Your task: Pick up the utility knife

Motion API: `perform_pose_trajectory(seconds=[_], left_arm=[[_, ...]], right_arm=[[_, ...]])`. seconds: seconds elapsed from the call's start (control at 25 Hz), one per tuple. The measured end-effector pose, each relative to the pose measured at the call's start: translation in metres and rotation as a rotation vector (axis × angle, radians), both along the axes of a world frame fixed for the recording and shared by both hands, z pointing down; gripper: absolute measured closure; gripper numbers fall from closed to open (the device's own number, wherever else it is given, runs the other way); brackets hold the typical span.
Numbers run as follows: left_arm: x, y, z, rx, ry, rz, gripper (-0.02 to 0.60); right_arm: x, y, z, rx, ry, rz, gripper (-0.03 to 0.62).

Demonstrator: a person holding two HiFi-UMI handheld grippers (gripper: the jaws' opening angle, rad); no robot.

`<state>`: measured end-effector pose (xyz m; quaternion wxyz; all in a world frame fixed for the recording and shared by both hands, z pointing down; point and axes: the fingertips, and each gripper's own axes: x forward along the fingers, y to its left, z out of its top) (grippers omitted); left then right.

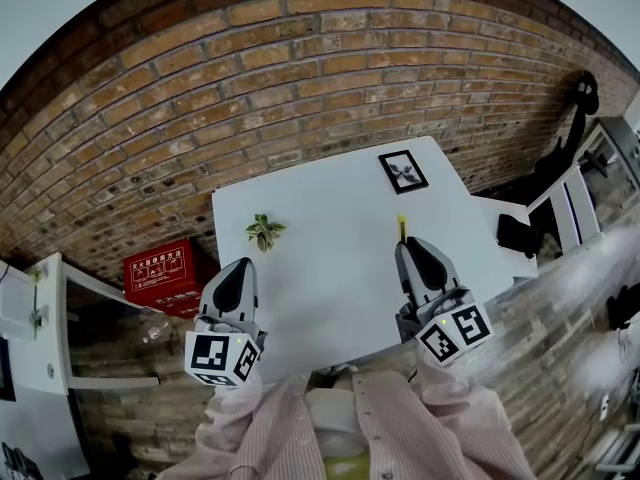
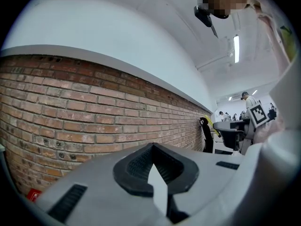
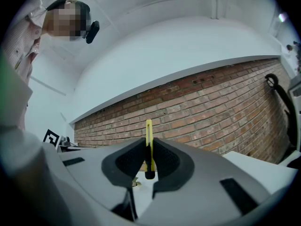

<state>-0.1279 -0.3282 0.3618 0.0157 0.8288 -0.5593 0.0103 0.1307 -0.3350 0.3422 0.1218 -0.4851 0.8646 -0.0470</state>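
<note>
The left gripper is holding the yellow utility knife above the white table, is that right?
No, the right gripper holds the yellow utility knife above the white table; the right gripper view shows it clamped between that gripper's jaws.

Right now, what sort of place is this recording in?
Probably an open office or lab: a white table by a brick wall, an office chair, and people under strip lights beyond.

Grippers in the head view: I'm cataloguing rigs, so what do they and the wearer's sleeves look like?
Both the left gripper and right gripper have pale grey tapered shells with black ribbed pads. Each carries a white cube with black square markers. The sleeves are pale pink, finely striped.
</note>
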Motion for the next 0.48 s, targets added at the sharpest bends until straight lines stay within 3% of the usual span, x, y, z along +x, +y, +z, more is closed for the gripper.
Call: perform_pose_trajectory(seconds=[0.48], left_arm=[[0.0015,-0.0023,0.0054,-0.007,-0.003,-0.002,0.589]], right_arm=[[0.0005,-0.0026,0.0053,-0.003,0.015,0.002,0.543]])
